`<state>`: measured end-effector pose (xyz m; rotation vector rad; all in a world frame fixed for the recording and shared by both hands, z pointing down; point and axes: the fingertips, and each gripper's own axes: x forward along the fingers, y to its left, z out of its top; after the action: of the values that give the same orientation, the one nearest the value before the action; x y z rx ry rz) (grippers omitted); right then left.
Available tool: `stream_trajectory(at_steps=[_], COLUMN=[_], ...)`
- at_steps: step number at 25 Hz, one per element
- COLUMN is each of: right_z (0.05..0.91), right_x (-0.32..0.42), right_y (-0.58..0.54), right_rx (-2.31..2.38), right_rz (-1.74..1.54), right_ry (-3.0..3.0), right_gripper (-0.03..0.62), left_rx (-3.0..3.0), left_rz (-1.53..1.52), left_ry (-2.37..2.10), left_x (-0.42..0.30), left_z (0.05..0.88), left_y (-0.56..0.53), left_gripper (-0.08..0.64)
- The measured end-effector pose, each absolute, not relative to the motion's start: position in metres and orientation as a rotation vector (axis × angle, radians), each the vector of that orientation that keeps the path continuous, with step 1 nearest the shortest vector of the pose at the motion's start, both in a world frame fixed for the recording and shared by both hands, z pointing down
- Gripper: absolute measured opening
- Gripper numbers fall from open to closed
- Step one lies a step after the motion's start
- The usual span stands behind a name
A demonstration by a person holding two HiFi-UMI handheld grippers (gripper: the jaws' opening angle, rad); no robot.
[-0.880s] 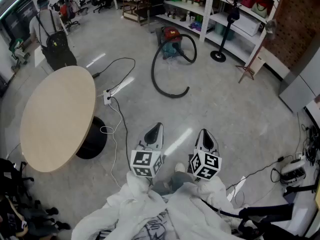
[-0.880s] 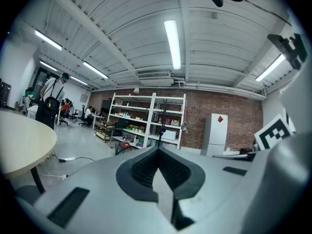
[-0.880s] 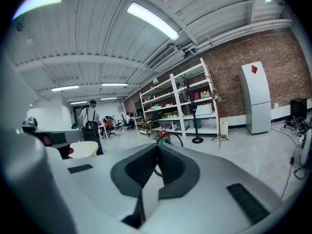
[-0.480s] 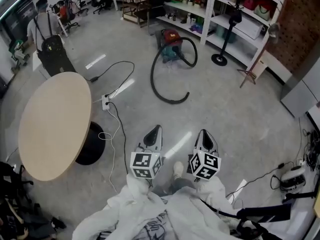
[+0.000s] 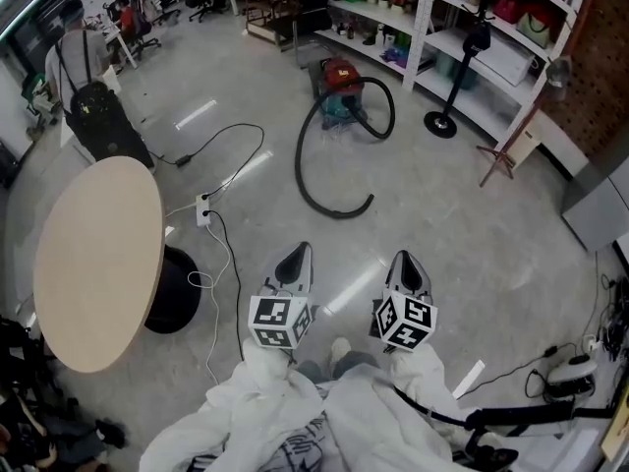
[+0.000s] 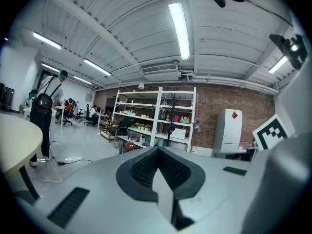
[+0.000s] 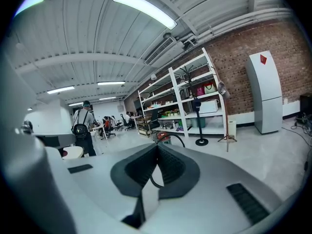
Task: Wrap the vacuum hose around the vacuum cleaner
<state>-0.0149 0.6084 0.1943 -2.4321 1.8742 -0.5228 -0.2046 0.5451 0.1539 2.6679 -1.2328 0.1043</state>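
A red and teal vacuum cleaner (image 5: 338,87) stands on the concrete floor far ahead, in front of the shelves. Its black hose (image 5: 313,187) loops out from the body and lies in a wide curve on the floor toward me. My left gripper (image 5: 299,253) and right gripper (image 5: 404,259) are held side by side close to my body, well short of the hose. Both are shut with nothing between the jaws. In the right gripper view the vacuum cleaner (image 7: 164,137) shows small just beyond the gripper (image 7: 157,148). The left gripper (image 6: 157,152) points toward the shelves.
A round wooden table (image 5: 96,256) on a black foot stands at my left, with a power strip (image 5: 203,208) and cables beside it. White shelving (image 5: 447,28), a black floor stand (image 5: 441,122) and a wooden frame (image 5: 501,151) line the back right. A person with a backpack (image 5: 90,101) stands far left.
The view has moved forward a little: the table has slid left and the vacuum and hose sit slightly nearer. Both grippers stay shut in the same place before me.
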Motion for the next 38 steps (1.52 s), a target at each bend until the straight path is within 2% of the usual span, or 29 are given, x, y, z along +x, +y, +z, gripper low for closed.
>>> stream_trajectory(at_steps=[6, 17, 30, 34, 38], right_z=[0.203, 0.223, 0.225, 0.248, 0.305], right_x=[0.034, 0.077, 0.096, 0.104, 0.109], right_y=[0.552, 0.437, 0.218, 0.174, 0.135], right_rx=[-2.436, -2.415, -2.342, -2.328, -2.311], right_rz=[-0.562, -0.610, -0.552, -0.600, -0.641], right_ry=[1.876, 1.897, 2.102, 2.121, 2.198], right_gripper=[0.012, 0.012, 0.012, 0.012, 0.012], left_rx=[2.631, 2.592, 2.555, 2.523, 2.514], left_rz=[0.109, 0.134, 0.136, 0.173, 0.186], left_ry=[-1.301, -1.357, -1.344, -1.367, -1.371], left_x=[-0.173, -0.135, -0.099, -0.095, -0.090], left_z=[0.157, 0.172, 0.196, 0.221, 0.273], left_y=[0.486, 0.371, 0.189, 0.151, 0.116], left_gripper=[0.002, 0.002, 0.002, 0.002, 0.002])
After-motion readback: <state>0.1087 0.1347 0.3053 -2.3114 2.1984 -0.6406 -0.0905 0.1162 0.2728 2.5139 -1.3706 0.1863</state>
